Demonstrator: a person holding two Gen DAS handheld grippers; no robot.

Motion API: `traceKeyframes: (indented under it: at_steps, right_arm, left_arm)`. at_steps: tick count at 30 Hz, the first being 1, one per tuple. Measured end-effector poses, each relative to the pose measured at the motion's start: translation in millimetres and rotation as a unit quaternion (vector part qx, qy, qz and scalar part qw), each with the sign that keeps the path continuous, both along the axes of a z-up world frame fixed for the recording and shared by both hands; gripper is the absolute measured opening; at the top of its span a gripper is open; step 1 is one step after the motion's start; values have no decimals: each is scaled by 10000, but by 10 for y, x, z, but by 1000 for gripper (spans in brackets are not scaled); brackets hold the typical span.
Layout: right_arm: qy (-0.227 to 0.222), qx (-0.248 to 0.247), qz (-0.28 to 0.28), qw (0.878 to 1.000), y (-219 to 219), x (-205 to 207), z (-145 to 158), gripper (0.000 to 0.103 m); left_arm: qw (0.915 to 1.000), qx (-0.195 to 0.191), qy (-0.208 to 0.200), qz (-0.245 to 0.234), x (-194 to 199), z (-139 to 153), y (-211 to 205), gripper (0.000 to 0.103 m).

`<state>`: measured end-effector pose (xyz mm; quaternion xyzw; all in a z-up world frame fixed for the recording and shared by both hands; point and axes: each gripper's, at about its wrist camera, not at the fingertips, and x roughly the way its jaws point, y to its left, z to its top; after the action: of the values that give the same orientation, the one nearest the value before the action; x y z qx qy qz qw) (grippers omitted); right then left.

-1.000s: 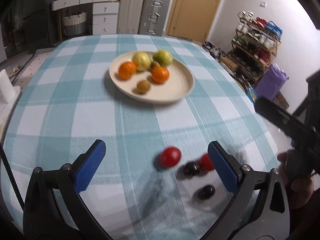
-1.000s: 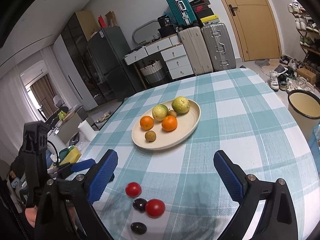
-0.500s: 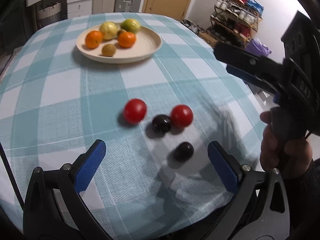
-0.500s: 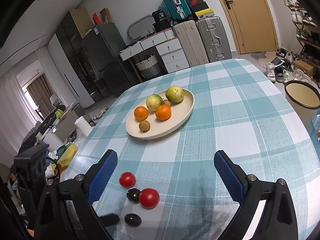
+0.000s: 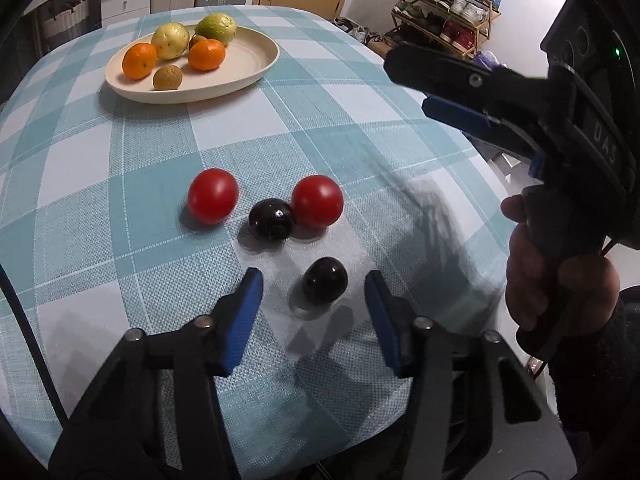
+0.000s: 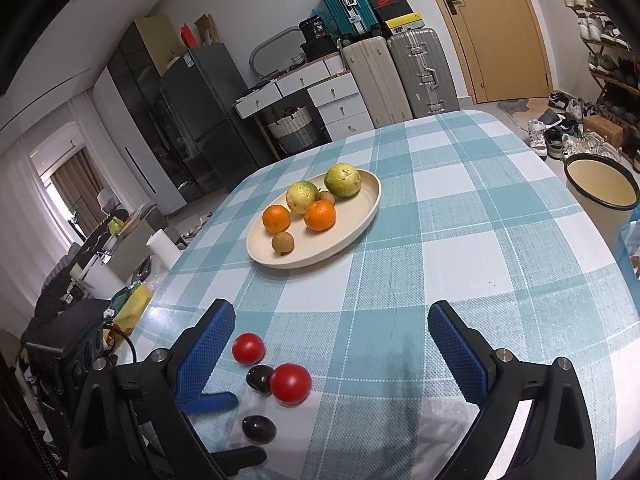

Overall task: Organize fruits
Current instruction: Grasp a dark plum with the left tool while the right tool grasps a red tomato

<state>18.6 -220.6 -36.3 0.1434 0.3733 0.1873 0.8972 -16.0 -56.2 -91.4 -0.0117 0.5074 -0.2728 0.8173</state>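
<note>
On the checked tablecloth lie two red tomatoes (image 5: 213, 196) (image 5: 317, 200) and two dark plums; the farther plum (image 5: 272, 219) touches the right tomato. My left gripper (image 5: 312, 278) points down at the nearer plum (image 5: 325, 285), which sits between its blue pads. The jaws are closing, with a gap still on both sides of the plum. My right gripper (image 6: 331, 312) hovers open above the cloth, holding nothing, with the same fruits (image 6: 290, 383) at its lower left. A cream plate (image 5: 248, 68) farther back holds oranges, yellow-green fruits and small brown ones.
A person's hand (image 5: 556, 280) holds the right gripper's handle at the table's right edge. The table's near edge drops off just below the plums. A cream bin (image 6: 600, 192) stands on the floor right of the table, with suitcases and drawers behind.
My left gripper has come down and forward over the loose fruits, and its jaws have narrowed from wide open to either side of the nearer plum. The right gripper has hardly moved.
</note>
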Motion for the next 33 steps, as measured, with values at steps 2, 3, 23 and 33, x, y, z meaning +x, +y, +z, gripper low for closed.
traceKeyframes:
  at_steps: [2, 3, 23, 33]
  right_arm:
    - [4, -7, -2, 10000, -1, -1, -1, 99]
    - [8, -7, -3, 10000, -5, -3, -4, 99]
    - [264, -43, 556, 9981, 210, -187, -78, 99]
    - [450, -176, 813, 9955, 411, -205, -197, 99]
  left_arm:
    - [9999, -124, 66, -46, 11, -12, 10, 31]
    - [9998, -154, 97, -68, 12, -20, 10, 27]
    - [9965, -653, -135, 512, 180, 270, 634, 20]
    - [9932, -768, -184, 851, 262, 300, 977, 20]
